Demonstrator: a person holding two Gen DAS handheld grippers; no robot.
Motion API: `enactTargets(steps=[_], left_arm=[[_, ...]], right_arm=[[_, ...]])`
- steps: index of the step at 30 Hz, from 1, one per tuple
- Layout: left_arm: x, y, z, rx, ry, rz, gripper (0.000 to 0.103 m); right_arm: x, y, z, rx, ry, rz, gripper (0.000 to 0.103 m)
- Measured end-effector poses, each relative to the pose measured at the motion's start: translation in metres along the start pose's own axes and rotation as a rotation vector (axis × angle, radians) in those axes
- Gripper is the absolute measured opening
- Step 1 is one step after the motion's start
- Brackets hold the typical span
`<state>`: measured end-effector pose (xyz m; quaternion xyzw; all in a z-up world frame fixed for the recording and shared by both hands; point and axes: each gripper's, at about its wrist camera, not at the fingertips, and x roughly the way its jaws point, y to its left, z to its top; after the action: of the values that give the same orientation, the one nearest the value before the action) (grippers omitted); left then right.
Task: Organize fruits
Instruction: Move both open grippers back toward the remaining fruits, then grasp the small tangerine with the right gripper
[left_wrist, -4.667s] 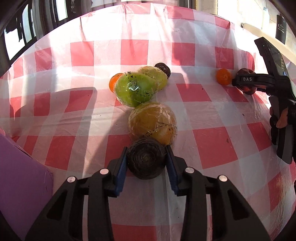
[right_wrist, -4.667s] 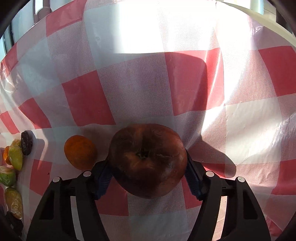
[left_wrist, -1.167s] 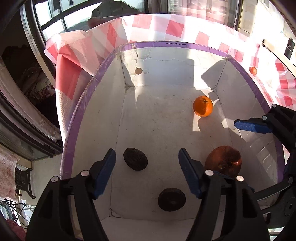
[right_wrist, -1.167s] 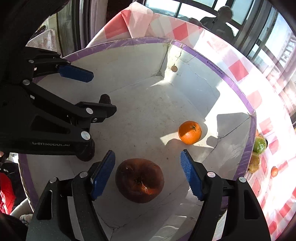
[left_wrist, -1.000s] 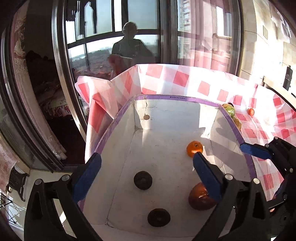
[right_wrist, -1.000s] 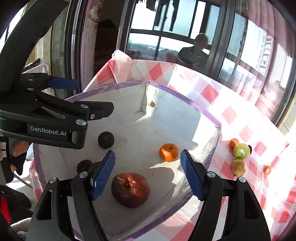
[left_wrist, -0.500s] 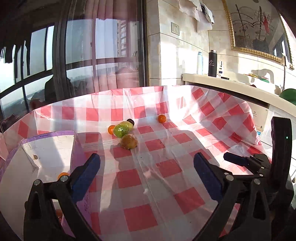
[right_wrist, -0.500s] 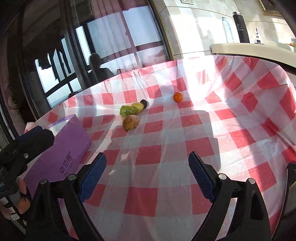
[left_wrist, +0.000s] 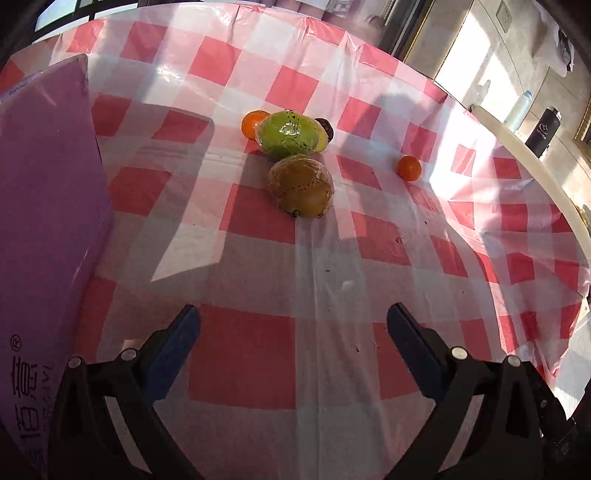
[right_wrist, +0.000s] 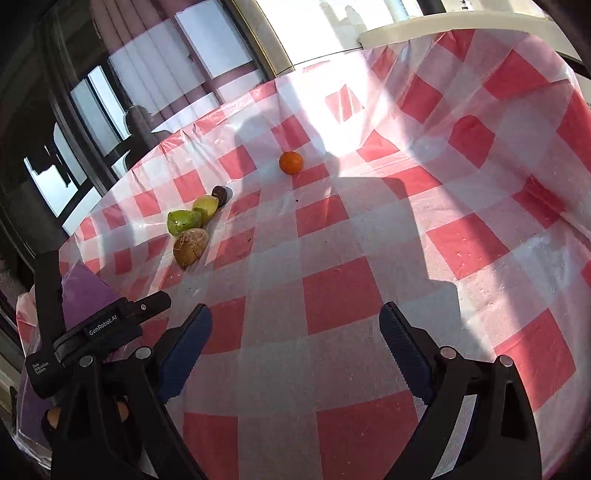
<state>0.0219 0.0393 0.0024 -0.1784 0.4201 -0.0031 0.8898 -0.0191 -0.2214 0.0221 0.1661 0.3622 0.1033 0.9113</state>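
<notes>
A cluster of fruit lies on the red-and-white checked tablecloth: a brown wrapped fruit, a green wrapped fruit, a small orange behind it and a dark fruit. A lone small orange sits to the right. My left gripper is open and empty, well short of the brown fruit. In the right wrist view the cluster is far left and the lone orange far ahead. My right gripper is open and empty.
The purple box stands at the left of the left wrist view, its outer wall facing me. The left gripper's body shows at lower left of the right wrist view. A ledge with bottles runs behind the table at right.
Both grippers dropped fruit in the purple box, lifted out and swung back over the table. Now both have tilted down toward the cloth and moved closer to the fruit cluster.
</notes>
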Motion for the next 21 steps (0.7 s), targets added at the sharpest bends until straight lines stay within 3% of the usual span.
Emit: enactTargets(steps=[9,16,19,21], left_arm=[[-0.009,0.002,-0.001,-0.031,-0.062,-0.044,0.101],[-0.004,0.003,-0.001,-0.035,-0.044,-0.051,0.101],[-0.002,0.004,0.000,-0.041,-0.040,-0.058,0.101],[-0.002,0.004,0.000,-0.040,-0.041,-0.057,0.101]], right_arm=[[0.112,0.031,0.081,-0.131,0.034,-0.143,0.089],[0.212,0.043,0.154,-0.156,0.082,-0.234,0.087],[0.239,0.040,0.173,-0.133,0.112,-0.277,0.081],[0.250,0.037,0.176,-0.127,0.150,-0.334,0.067]])
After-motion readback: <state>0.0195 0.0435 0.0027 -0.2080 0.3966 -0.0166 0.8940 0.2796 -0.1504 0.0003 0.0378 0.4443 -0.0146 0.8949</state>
